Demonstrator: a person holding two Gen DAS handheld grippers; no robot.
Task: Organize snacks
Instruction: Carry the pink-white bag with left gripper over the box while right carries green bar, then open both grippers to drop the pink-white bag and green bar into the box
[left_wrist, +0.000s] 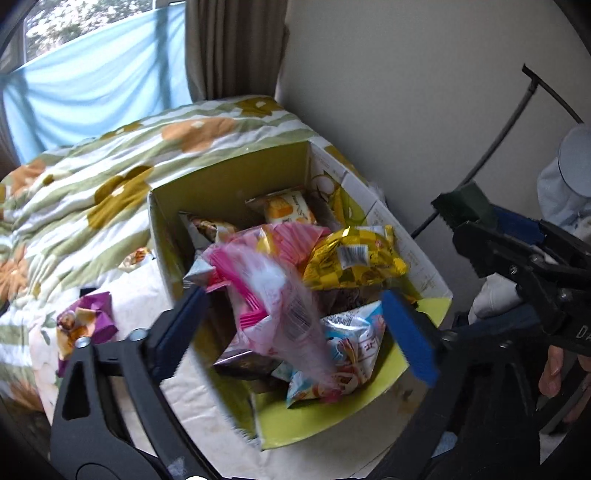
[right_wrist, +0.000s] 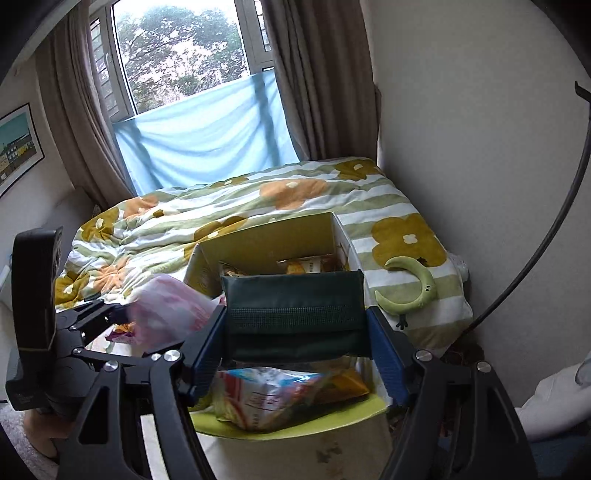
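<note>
An open cardboard box (left_wrist: 229, 181) stands on the bed and holds several snack packs, among them a gold one (left_wrist: 354, 258) and a light blue one (left_wrist: 354, 350). My left gripper (left_wrist: 295, 325) is open above the box. A blurred pink-and-white snack bag (left_wrist: 273, 295) hangs between its fingers, not clamped. My right gripper (right_wrist: 299, 354) is shut on a dark green packet (right_wrist: 295, 310), held above the box's near side (right_wrist: 288, 424). In the left wrist view, the packet (left_wrist: 461, 206) and right gripper show at the right. The pink bag (right_wrist: 166, 314) also shows in the right wrist view.
A purple snack pack (left_wrist: 88, 325) and a small orange-white pack (left_wrist: 136, 258) lie on the flowered quilt (left_wrist: 92, 184) left of the box. A green crescent plush (right_wrist: 410, 288) lies on the bed to the right. A wall (left_wrist: 406, 92) runs close behind the box.
</note>
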